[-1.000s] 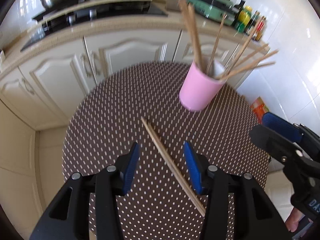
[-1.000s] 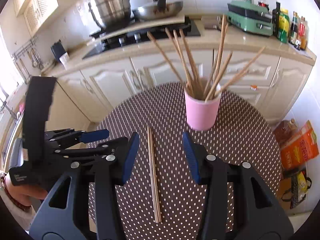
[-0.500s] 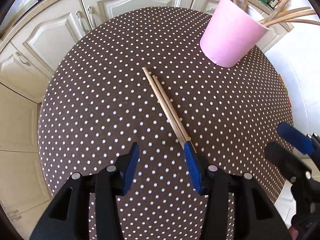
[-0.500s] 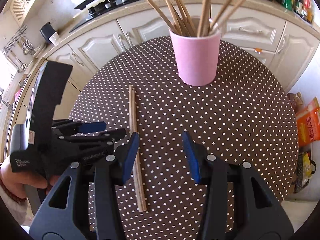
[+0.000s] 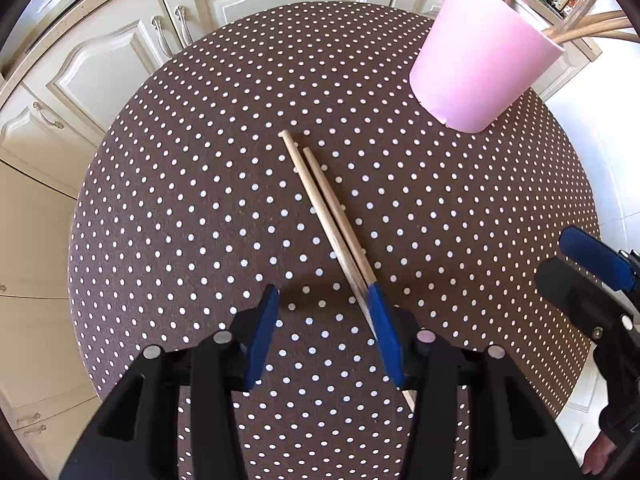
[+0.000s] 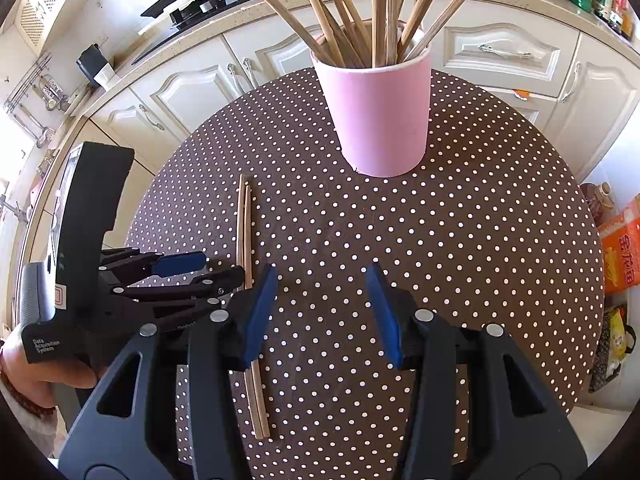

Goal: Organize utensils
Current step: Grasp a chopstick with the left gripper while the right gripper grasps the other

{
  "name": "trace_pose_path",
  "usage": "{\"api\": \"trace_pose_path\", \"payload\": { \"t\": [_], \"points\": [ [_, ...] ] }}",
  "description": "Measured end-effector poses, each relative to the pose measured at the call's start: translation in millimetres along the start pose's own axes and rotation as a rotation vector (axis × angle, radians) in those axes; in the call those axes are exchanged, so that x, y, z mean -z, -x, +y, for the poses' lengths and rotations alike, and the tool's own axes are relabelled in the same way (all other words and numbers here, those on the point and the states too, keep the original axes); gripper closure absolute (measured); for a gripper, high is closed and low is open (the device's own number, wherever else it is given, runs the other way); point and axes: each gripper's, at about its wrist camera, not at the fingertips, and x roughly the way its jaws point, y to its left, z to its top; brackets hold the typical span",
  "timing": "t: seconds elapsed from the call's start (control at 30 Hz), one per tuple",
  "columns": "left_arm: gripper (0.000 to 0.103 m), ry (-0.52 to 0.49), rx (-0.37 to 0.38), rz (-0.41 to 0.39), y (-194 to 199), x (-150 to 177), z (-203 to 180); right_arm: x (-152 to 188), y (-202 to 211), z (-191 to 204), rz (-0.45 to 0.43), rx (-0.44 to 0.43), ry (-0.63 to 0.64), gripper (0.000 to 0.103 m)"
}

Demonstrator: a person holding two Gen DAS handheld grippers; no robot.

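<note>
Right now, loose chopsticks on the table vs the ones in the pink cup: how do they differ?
The loose chopsticks lie flat on the dotted tablecloth, side by side, two only. The chopsticks in the cup stand steeply, fan apart, and number many more, with lower ends hidden inside the pink cup. Both sets look like plain light wood.

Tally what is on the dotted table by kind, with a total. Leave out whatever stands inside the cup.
Loose chopsticks: 2, lying side by side
Pink cup: 1, upright
Total on the table: 3
</note>
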Motion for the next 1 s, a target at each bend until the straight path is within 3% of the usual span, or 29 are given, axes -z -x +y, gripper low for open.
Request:
{"api": "trace_pose_path", "payload": {
  "t": [0.27,0.53,0.73,0.87,1.0],
  "points": [
    [0.055,-0.042,-0.045,0.017,3.2,-2.3,-9.2,-3.2,-8.5,5.6,0.025,-0.013,0.021,0.056],
    [0.084,-0.033,0.025,0.051,7.2,-4.0,-3.8,-7.2,-18.1,10.6,0.049,-0.024,0.032,0.056],
    [0.088,0.035,0.027,0.127,-3.9,-22.4,6.2,-9.3,-25.6,16.1,0.065,-0.034,0.040,0.056],
    [0.097,-0.004,-0.023,0.125,-7.4,-29.9,5.5,-11.8,-30.7,19.1,0.081,-0.038,0.042,0.056],
    [0.098,0.020,0.025,0.112,-4.1,-28.2,12.9,-16.0,-38.2,25.1,0.104,-0.054,0.051,0.056]
  ]
}}
